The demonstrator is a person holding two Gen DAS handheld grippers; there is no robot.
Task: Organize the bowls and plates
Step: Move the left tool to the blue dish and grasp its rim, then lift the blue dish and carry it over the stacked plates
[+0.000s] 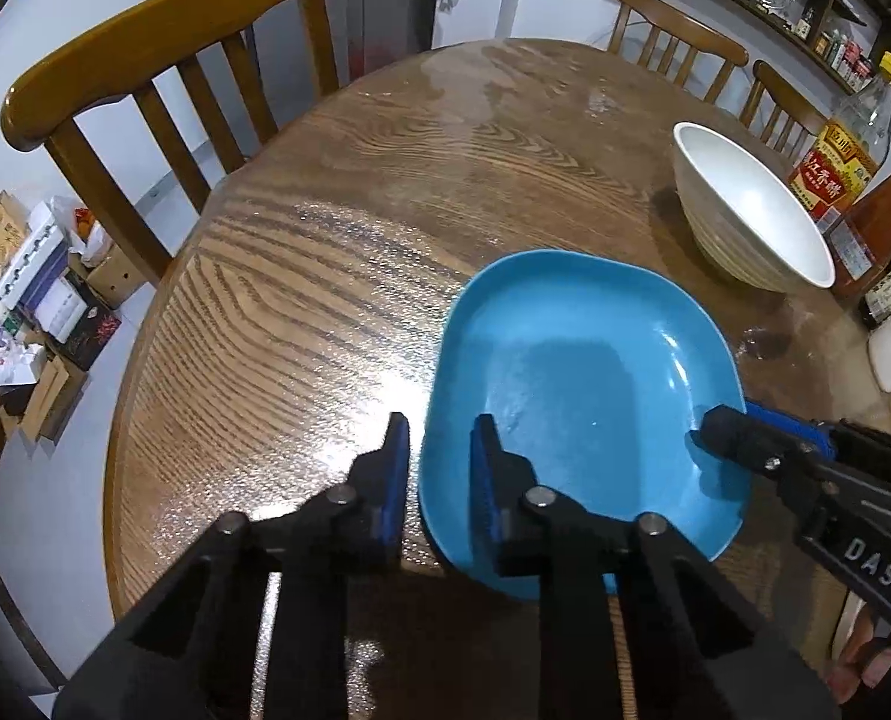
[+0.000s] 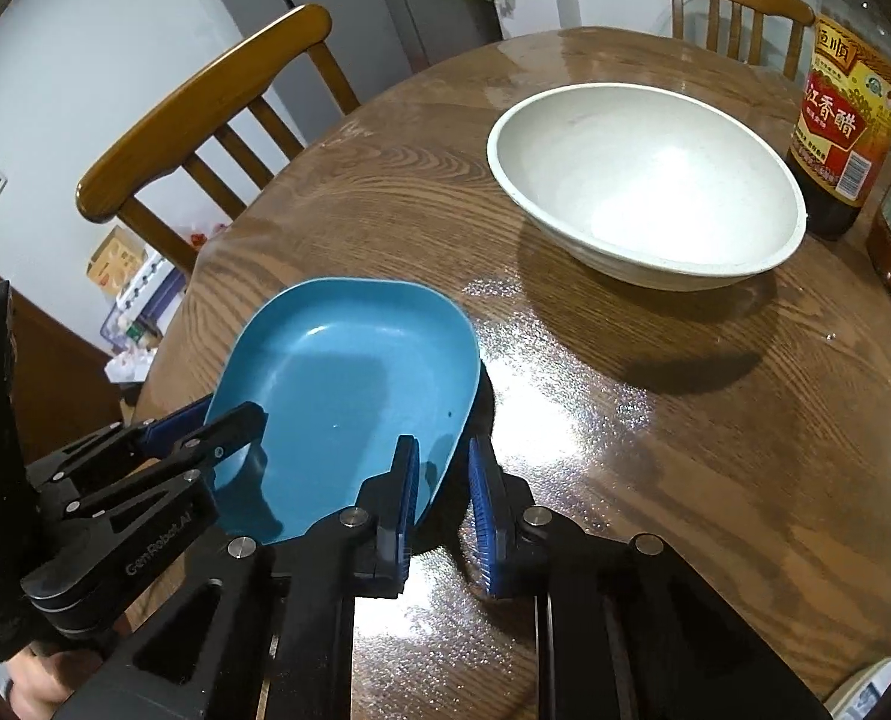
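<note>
The left hand-held gripper grasps the blue plate by its left rim: one finger lies inside the dish, the other outside over the bench, the rim between the blue pads. In the left wrist view this grip sits at lower centre of the frame. The right hand-held gripper likewise clamps the plate's opposite rim, seen at lower centre of the right wrist view, with one pad inside the plate and one outside. Each tool also shows in the other's view: the right one enters from the lower right of the left wrist frame, the left one from the lower left of the right wrist frame.

The plate lies near the bench's front edge; whether it is lifted off the wood I cannot tell. A white bowl stands upright on the bench, apart from the plate, toward the upper right in both views. Just beside the bowl, at the right edge, stands a vinegar bottle. Wooden chairs ring the bench.
</note>
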